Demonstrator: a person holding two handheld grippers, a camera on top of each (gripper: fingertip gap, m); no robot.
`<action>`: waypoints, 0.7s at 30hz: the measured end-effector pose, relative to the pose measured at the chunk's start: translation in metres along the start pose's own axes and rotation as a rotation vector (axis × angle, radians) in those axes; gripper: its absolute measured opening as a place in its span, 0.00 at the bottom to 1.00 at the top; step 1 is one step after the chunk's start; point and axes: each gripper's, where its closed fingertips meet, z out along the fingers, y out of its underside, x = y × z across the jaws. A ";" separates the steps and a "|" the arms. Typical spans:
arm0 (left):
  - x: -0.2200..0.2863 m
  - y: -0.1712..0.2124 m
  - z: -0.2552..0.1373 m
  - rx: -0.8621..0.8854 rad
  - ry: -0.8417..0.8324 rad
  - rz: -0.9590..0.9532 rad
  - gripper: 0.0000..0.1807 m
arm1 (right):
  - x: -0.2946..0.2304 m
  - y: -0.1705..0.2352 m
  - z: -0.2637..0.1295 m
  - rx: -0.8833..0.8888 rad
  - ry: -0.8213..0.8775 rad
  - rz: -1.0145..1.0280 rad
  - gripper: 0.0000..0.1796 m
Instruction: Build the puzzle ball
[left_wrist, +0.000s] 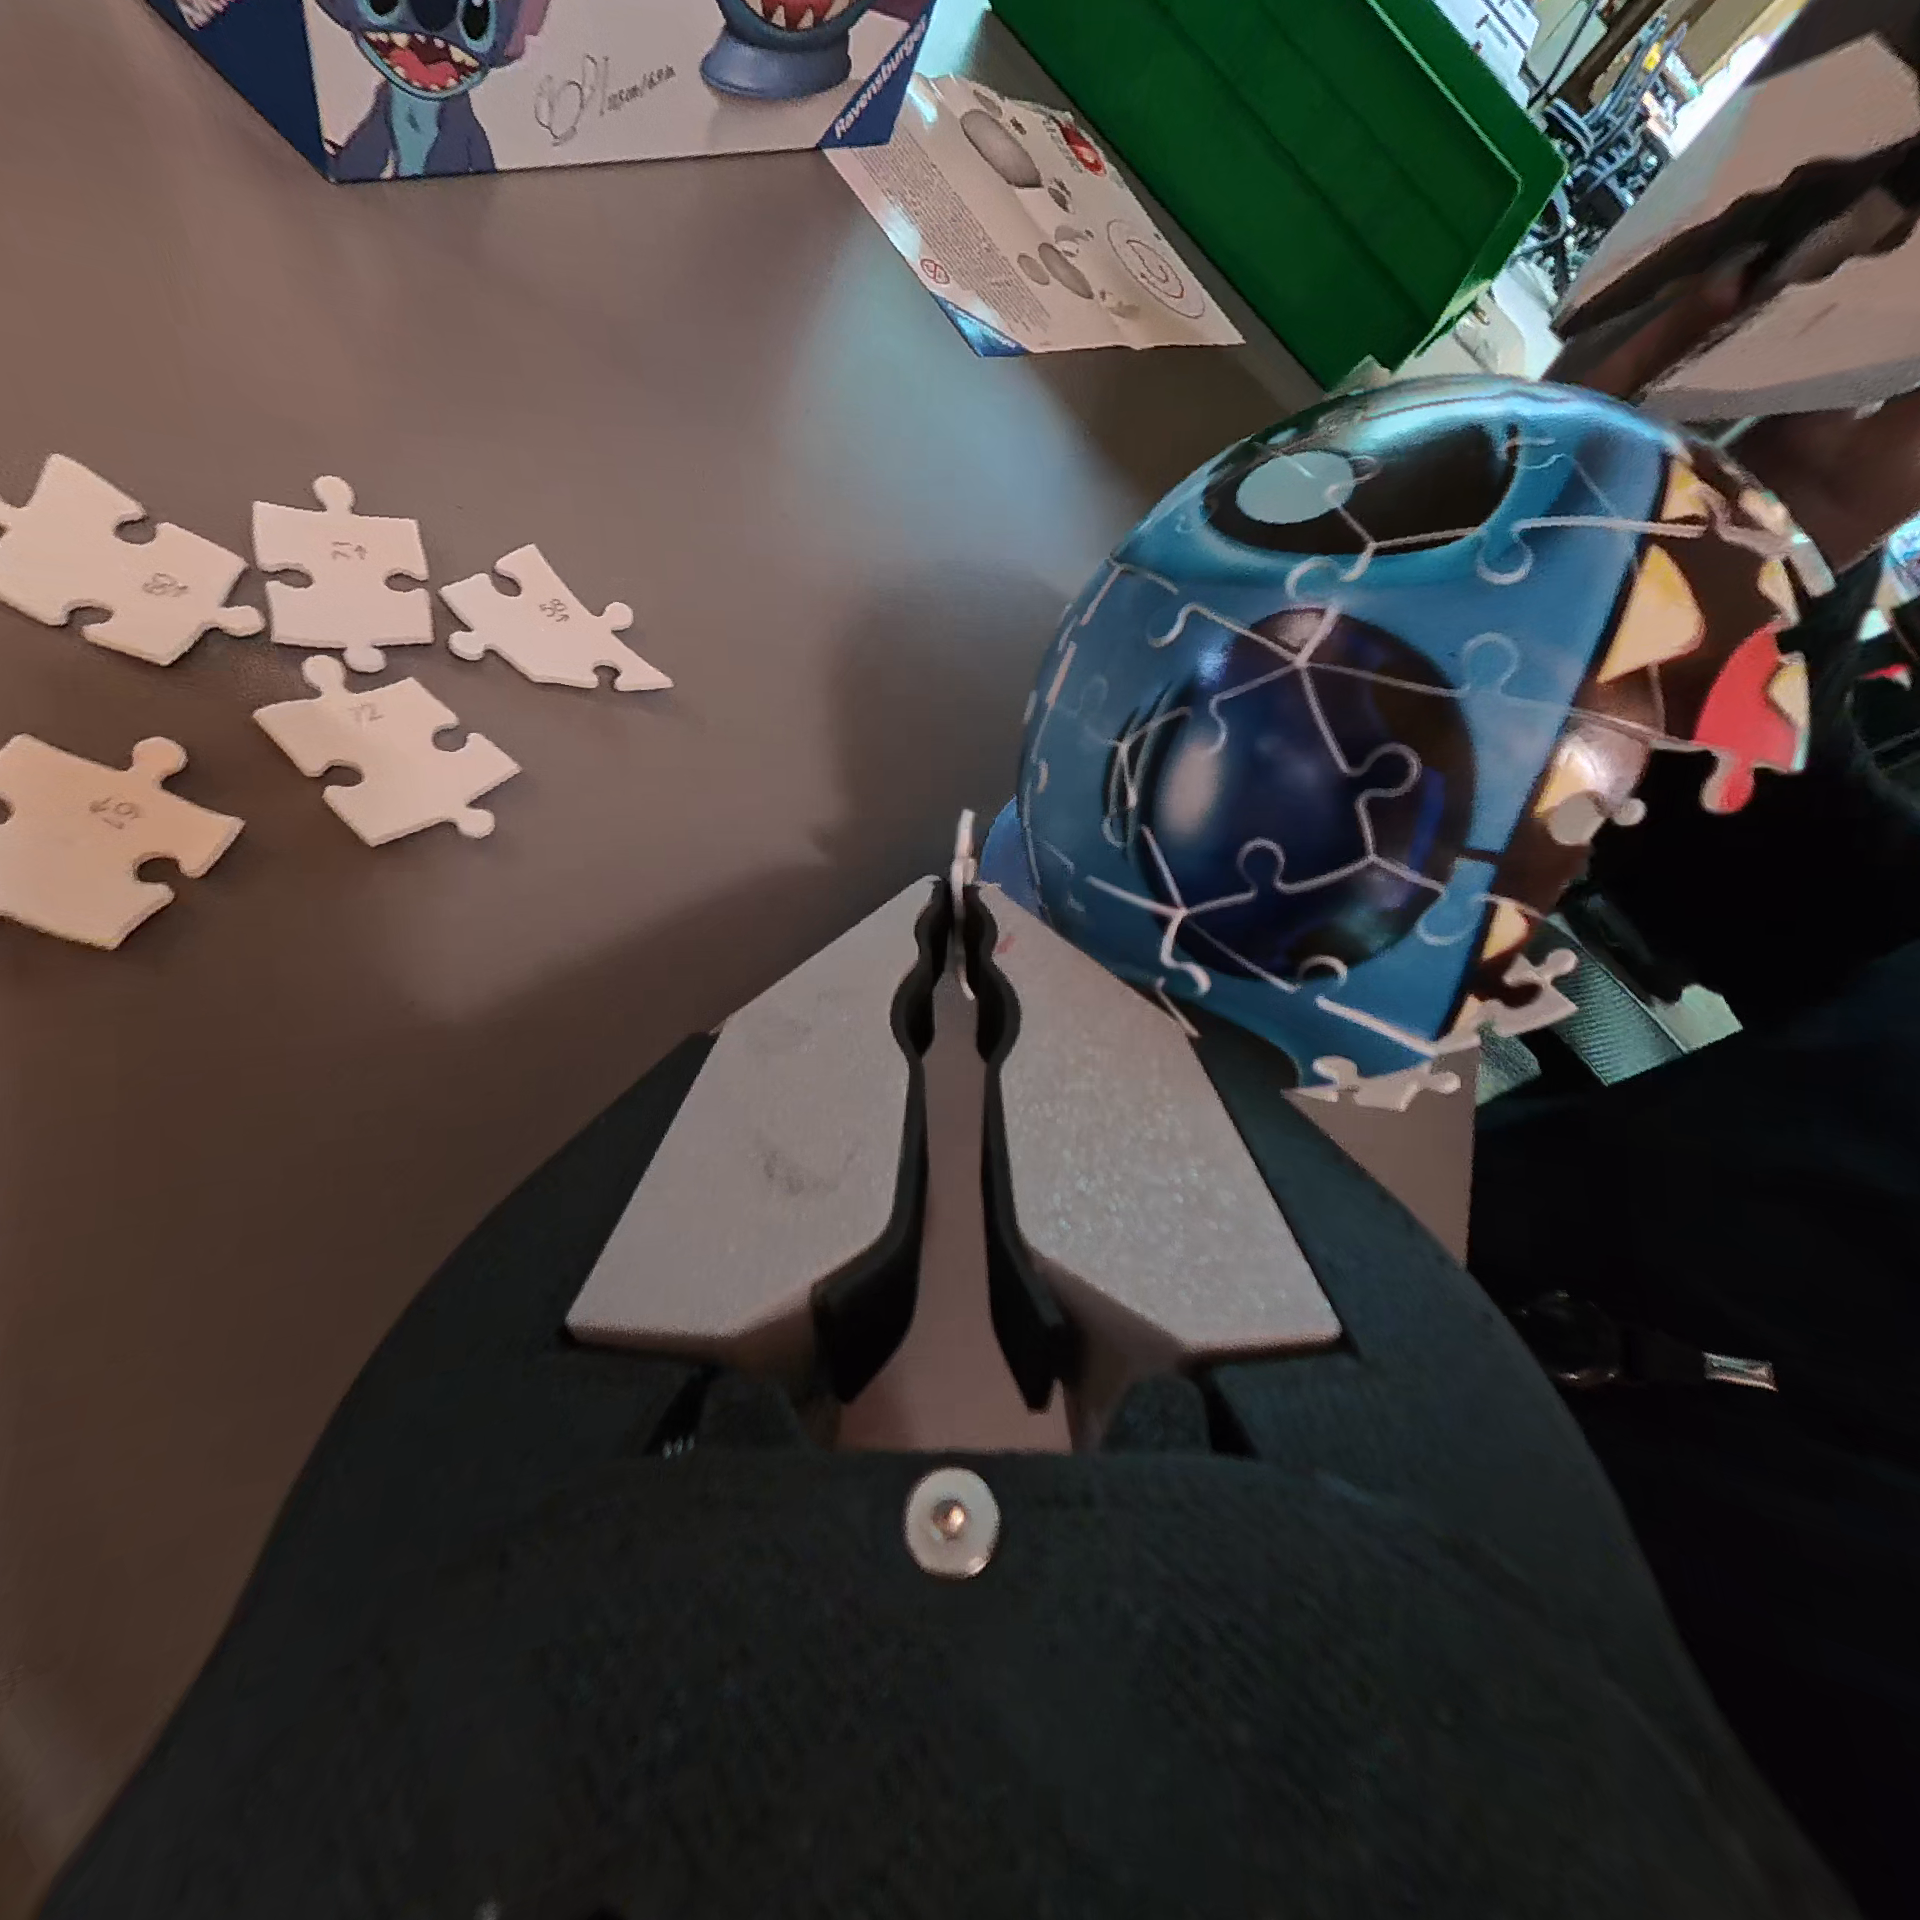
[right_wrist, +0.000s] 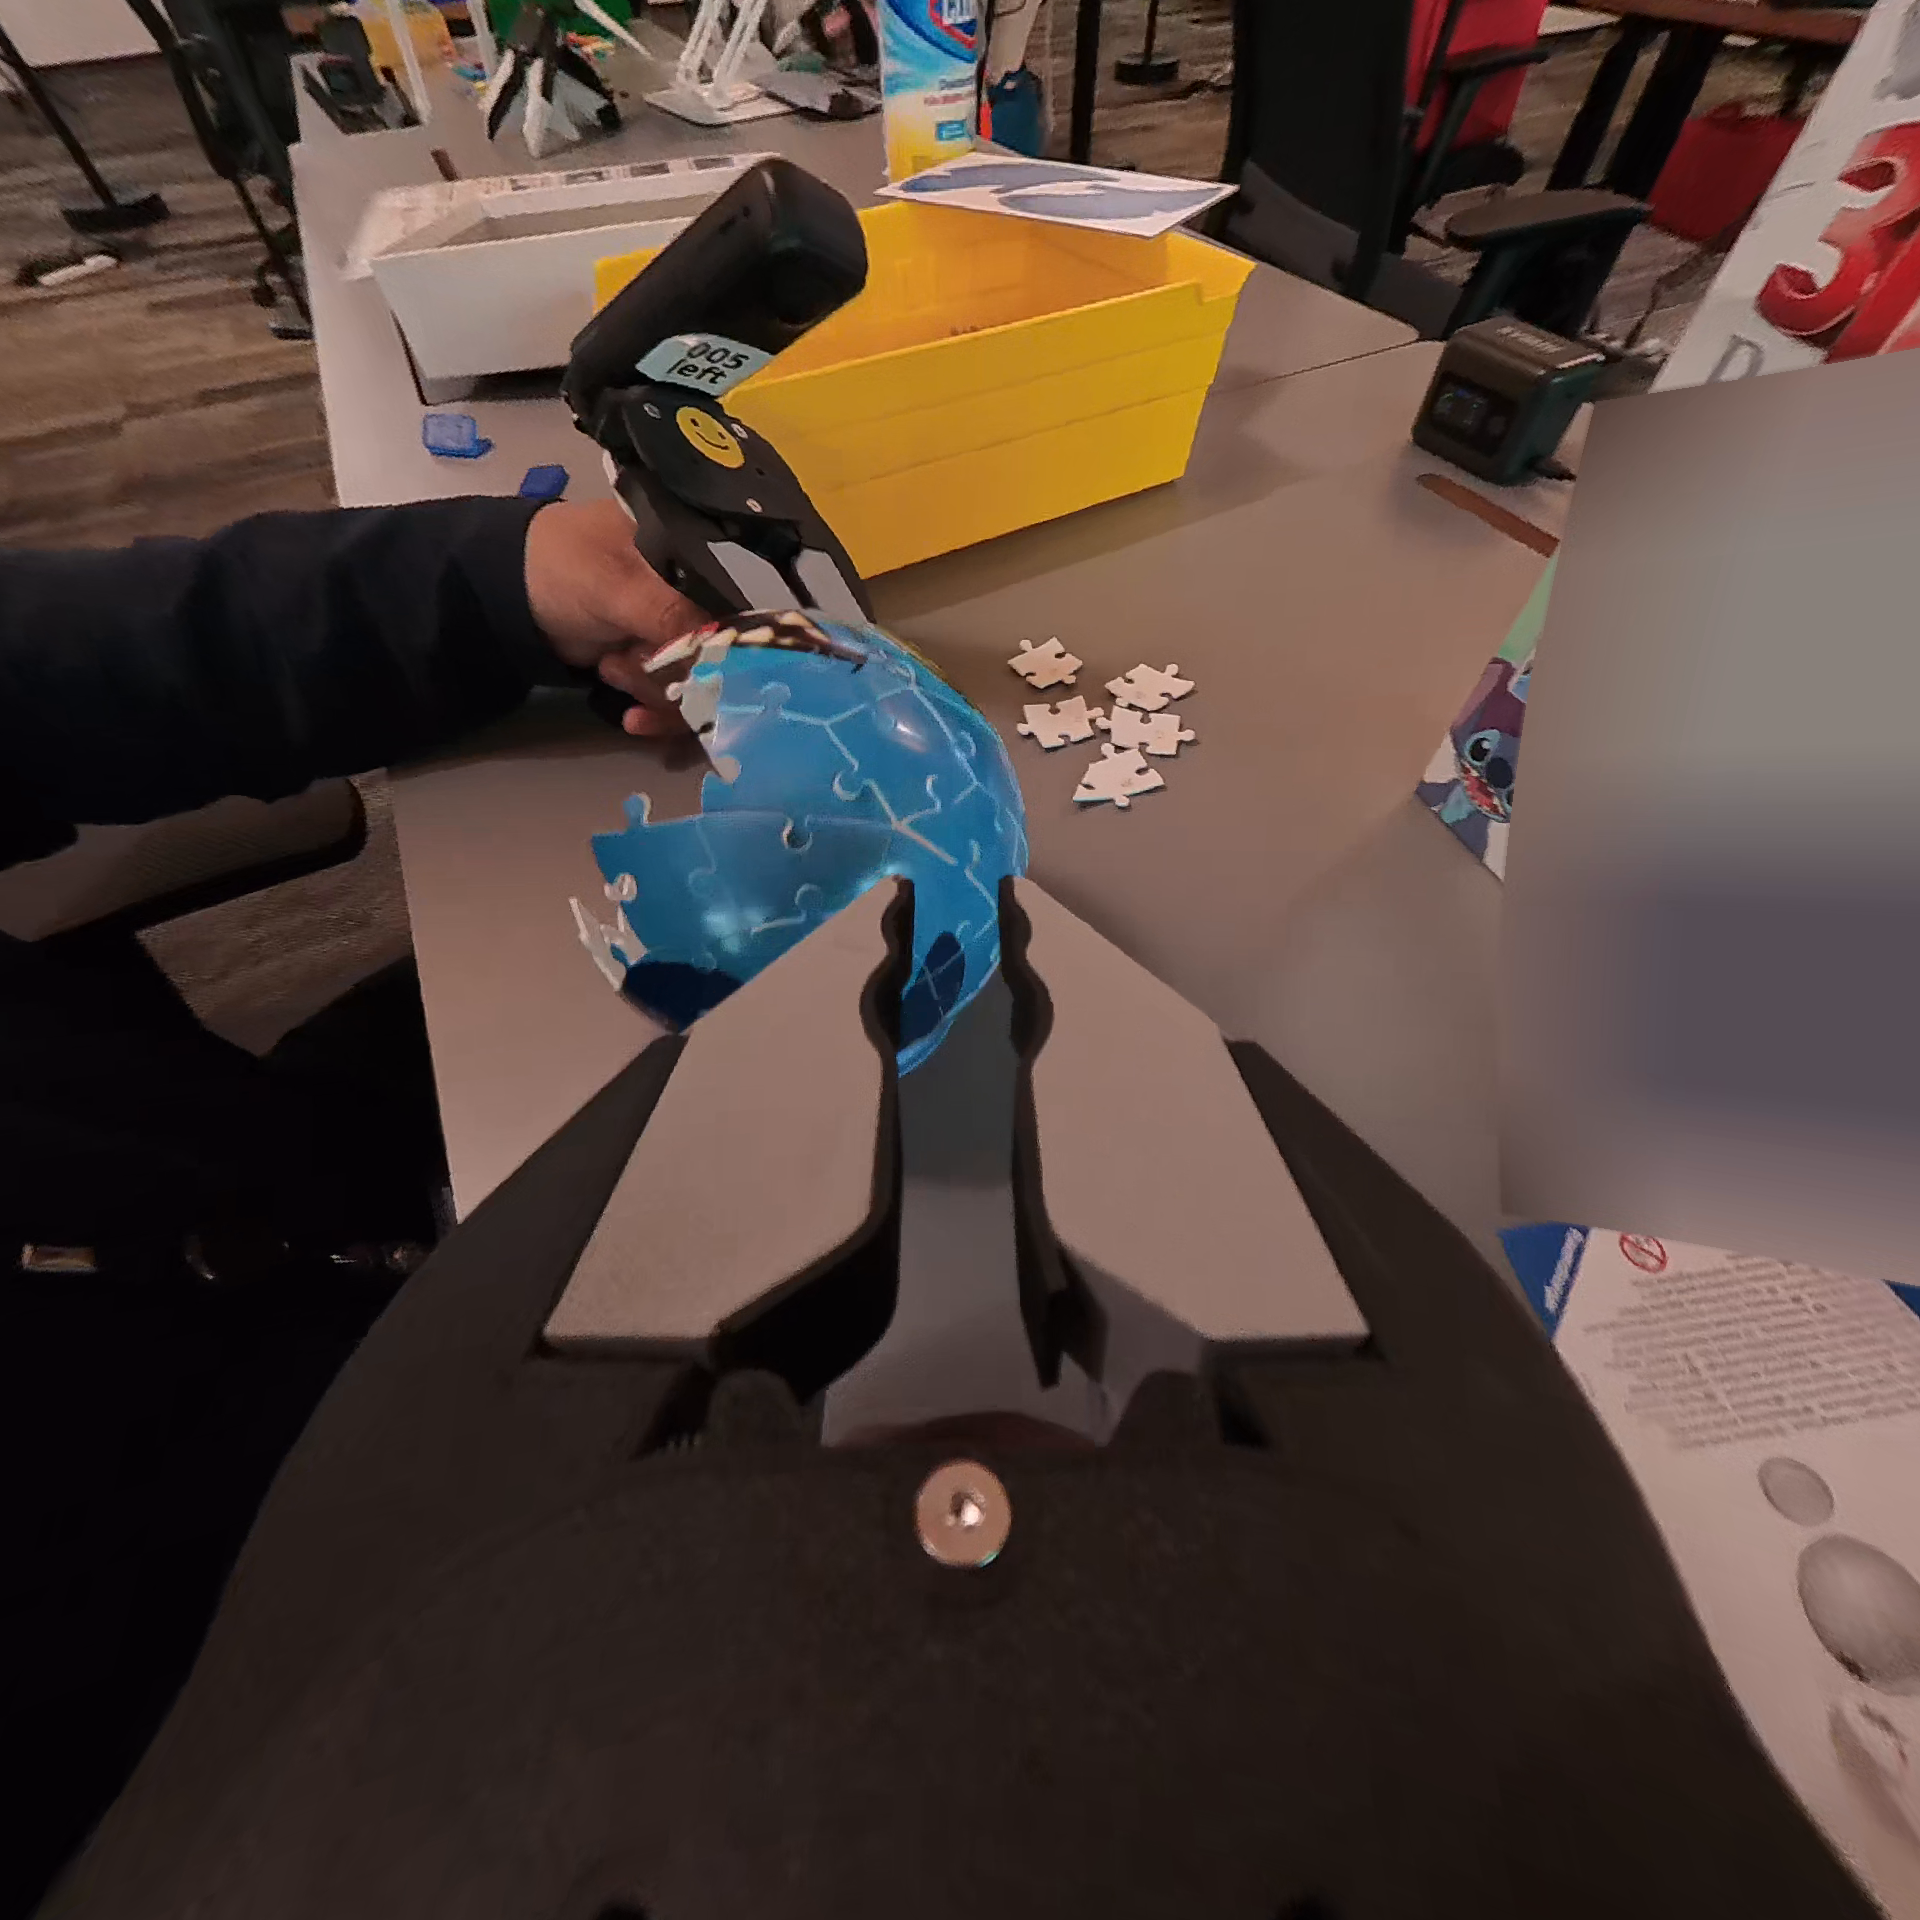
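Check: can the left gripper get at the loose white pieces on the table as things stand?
Probably not yet. The path to the loose pieces looks free, bare table between, but the left gripper is shut on the edge of the puzzle ball, so it would have to let go first.

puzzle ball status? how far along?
Mostly done: the blue partly built puzzle ball is largely closed, with a ragged open edge. In hand: left gripper pinches a white piece at its rim; right gripper clamps the shell. Left: five white face-down puzzle pieces on the table.
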 end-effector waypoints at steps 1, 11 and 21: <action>0.000 0.000 -0.003 0.014 -0.006 -0.003 0.00 | 0.000 0.003 -0.004 0.000 0.018 -0.007 0.08; 0.020 0.002 -0.056 0.204 -0.077 0.030 0.00 | 0.027 0.095 -0.034 -0.298 0.183 0.128 0.16; 0.068 0.004 -0.079 0.326 0.018 0.072 0.00 | 0.052 0.143 -0.026 -0.413 0.250 0.144 0.20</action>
